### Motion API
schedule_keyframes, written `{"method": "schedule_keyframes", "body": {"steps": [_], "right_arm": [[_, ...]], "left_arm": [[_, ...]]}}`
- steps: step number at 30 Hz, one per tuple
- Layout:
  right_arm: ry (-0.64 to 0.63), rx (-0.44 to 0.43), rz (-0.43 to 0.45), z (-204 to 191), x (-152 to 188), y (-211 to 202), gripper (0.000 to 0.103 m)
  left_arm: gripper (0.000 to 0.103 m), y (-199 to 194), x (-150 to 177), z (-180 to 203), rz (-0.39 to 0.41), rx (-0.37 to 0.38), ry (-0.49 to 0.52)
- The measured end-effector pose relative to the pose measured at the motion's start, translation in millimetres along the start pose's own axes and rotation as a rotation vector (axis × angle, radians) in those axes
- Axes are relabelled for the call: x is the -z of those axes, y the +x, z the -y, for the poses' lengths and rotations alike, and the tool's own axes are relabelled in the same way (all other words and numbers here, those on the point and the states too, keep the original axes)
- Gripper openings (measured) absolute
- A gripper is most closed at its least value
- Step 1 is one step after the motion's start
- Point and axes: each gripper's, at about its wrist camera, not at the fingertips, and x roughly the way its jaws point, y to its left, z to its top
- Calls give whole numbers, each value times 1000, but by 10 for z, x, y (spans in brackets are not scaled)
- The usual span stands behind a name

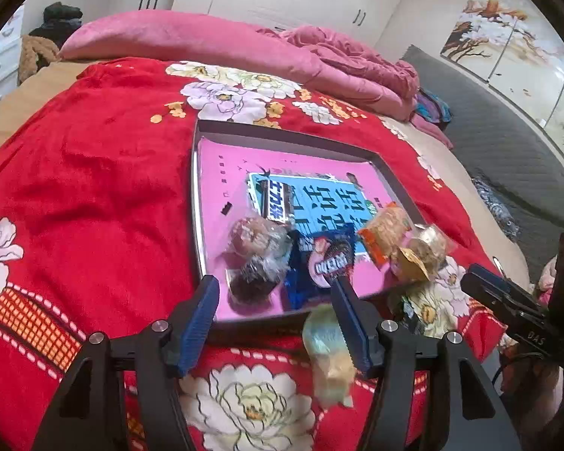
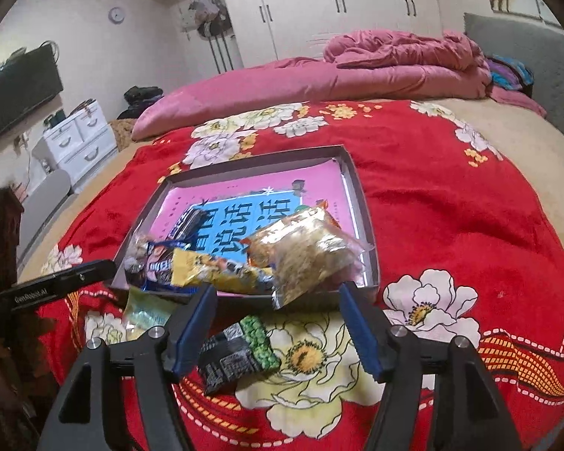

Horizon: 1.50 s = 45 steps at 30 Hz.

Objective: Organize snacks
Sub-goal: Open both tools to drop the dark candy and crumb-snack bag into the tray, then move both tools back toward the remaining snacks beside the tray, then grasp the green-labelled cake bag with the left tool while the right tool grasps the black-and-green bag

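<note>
Red floral blanket (image 2: 451, 195) carries a shallow grey tray (image 2: 361, 203) already loaded with wrapped snacks. We see both tongs standing about half open and holding nothing. Between and just below the fingers of the right gripper (image 2: 278, 323) lies a black-and-green packet (image 2: 240, 353) on the blanket, off the tray's near edge; its long axis runs slantwise, from near left to far right. A pale blurred packet (image 1: 329, 357) lies against the inner side of one finger of the left gripper (image 1: 278, 319), also short of the tray's near edge. We judge each hand nearest its own packet, the tray directly ahead.
</note>
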Motion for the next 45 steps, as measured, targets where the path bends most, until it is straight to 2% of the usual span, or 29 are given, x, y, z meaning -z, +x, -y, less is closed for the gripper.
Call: {"method": "schedule_keyframes", "body": {"steps": [2, 16, 26, 34, 45], "right_arm": [[-18, -14, 0, -47, 20, -20, 71], [-93, -24, -31, -265, 162, -6, 80], [-151, -30, -105, -390, 318, 164, 82], [-187, 7, -160, -419, 460, 362, 82], [-206, 28, -197, -423, 478, 578, 82]], "left_arm": [[64, -33, 55, 28, -6, 5, 10], [70, 21, 372, 383, -91, -6, 130], [70, 112, 470, 391, -155, 12, 124], [70, 257, 523, 408, -202, 18, 125], [70, 356, 525, 414, -216, 7, 129]]}}
